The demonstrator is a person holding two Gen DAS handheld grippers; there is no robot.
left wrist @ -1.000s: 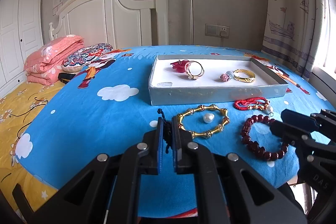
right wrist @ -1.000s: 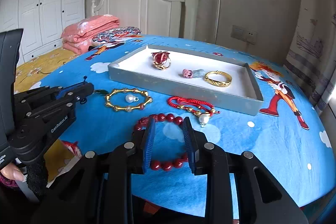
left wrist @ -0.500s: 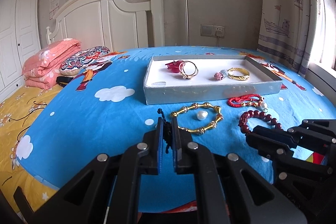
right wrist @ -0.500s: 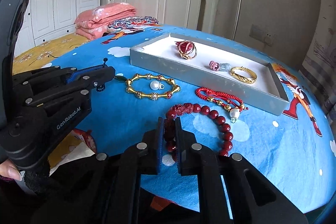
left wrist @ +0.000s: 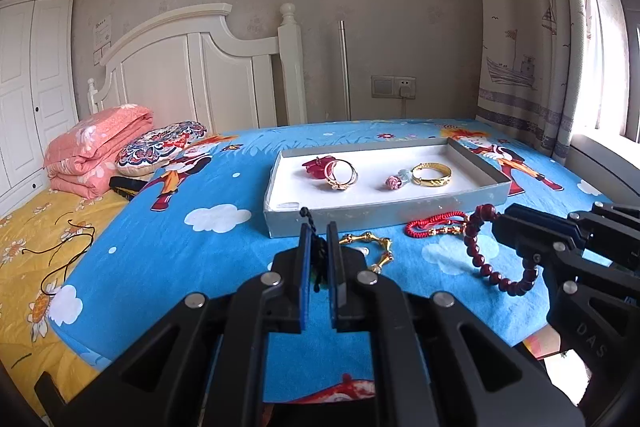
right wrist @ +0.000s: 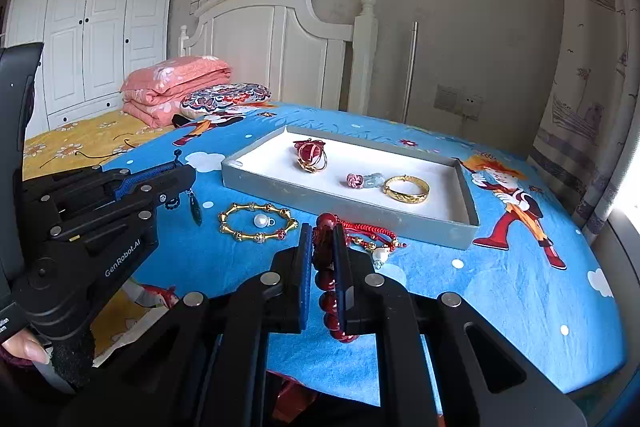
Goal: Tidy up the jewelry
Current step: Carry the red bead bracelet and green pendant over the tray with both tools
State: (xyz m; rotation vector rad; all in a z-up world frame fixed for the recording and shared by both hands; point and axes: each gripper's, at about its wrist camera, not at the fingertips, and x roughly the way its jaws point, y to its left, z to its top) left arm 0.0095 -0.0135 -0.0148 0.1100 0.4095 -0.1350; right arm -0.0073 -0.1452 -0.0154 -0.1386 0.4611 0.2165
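Note:
A grey tray (left wrist: 384,217) (right wrist: 340,203) with a white floor lies on the blue bedsheet. In it are a red ornament with rings (right wrist: 310,155), a pink knot bead (right wrist: 354,180) and a gold bangle (right wrist: 406,189). My right gripper (right wrist: 323,239) (left wrist: 500,223) is shut on a dark red bead bracelet (right wrist: 330,301) (left wrist: 476,255), which hangs above the sheet. My left gripper (left wrist: 318,239) (right wrist: 188,175) is shut on a black cord with a dark pendant (right wrist: 195,211) dangling below it. A gold bamboo bracelet (right wrist: 258,223) (left wrist: 386,247) with a pearl and a red cord bracelet (right wrist: 368,233) (left wrist: 436,225) lie in front of the tray.
A folded pink quilt (left wrist: 96,151) and a patterned pillow (left wrist: 160,147) sit at the far left by the white headboard (left wrist: 200,75). A curtain (left wrist: 520,27) hangs on the right. The bed's front edge runs just below both grippers. A person's fingertip (right wrist: 24,347) shows at the lower left.
My right gripper closed on the dark red bead bracelet and lifted it off the sheet. The left gripper rose a little and moved forward with the cord still in it.

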